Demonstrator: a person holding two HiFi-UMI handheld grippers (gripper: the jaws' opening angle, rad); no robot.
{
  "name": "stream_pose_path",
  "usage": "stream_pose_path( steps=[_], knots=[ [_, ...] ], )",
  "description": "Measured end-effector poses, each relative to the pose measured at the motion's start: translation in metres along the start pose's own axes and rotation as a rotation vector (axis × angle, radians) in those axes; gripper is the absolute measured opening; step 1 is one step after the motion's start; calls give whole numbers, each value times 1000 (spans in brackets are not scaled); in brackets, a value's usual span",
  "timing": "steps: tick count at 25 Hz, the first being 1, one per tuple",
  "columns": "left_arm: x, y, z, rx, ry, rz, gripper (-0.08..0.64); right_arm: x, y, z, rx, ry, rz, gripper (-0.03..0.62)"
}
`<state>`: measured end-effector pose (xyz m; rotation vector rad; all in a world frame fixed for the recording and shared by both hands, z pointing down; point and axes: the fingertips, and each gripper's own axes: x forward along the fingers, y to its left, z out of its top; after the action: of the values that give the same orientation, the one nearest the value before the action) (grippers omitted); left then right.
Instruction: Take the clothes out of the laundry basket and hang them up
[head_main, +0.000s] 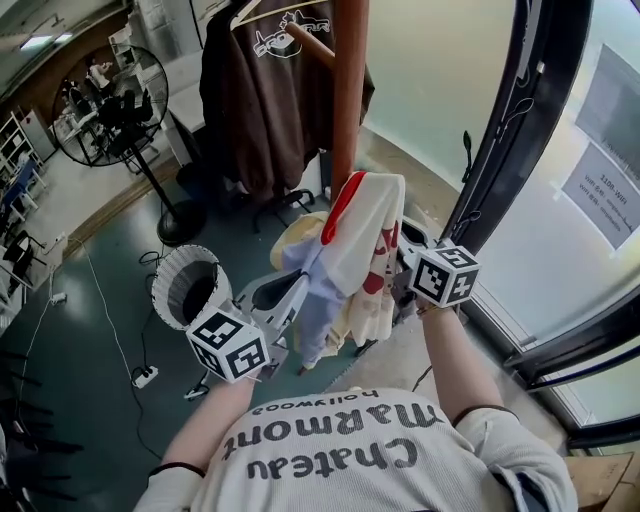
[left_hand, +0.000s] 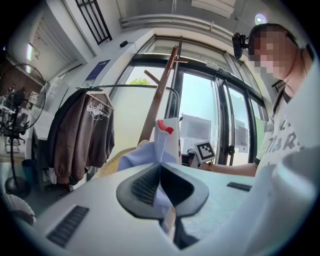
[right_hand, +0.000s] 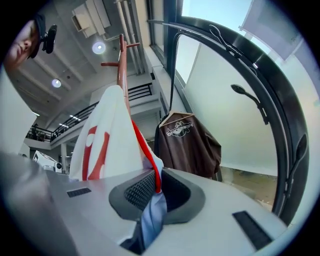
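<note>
Two thin pinches, left hand-held gripper and right hand-held gripper clamped on the garment, could slip and drop it.

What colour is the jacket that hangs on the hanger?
The jacket is dark brown with a white print, clearest in the right gripper view.

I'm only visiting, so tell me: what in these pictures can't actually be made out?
- What kind of garment it is: bunched up in every view.
- Whether the laundry basket still holds clothes: head view, its inside is too dark.
- The foot of the wooden pole: head view, hidden behind the garment.
- The print on the window notice: head view, too small.
</note>
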<state>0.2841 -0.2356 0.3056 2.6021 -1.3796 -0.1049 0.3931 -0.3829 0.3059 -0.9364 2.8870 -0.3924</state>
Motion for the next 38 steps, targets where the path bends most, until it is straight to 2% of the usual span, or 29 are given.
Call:
stream_pose_path(
  steps=[9, 14, 18, 22, 26, 29, 33, 38],
  knots=[
    [0, -14, 18, 50, -60, -45, 15, -7, 33, -3, 60, 9, 55, 52],
    [-7, -20, 21, 44, -67, -65, 24, -17, 36, 0, 21, -2, -36, 59],
    [-21, -24, 22, 39, -77, -67, 23, -38, 33, -1, 29, -11, -93, 105],
    [-37, -22, 24, 34, -83, -34, 17, -61, 38, 19, 18, -47, -117, 109],
    [-56, -21, 32, 20, -112, 19, 9, -82, 59, 53, -7, -127, -118, 109],
    [-71, -19, 39, 23, -144, 63, 9, -90, 81, 76, -29, -199, -85, 109],
    [-97, -20, 49, 37, -183, 107, 8, -89, 129, 101, -69, -274, 48, 107],
    [-137, -19, 49, 56, -217, 194, 8, -67, 174, 88, -7, -262, 200, 107]
  ],
)
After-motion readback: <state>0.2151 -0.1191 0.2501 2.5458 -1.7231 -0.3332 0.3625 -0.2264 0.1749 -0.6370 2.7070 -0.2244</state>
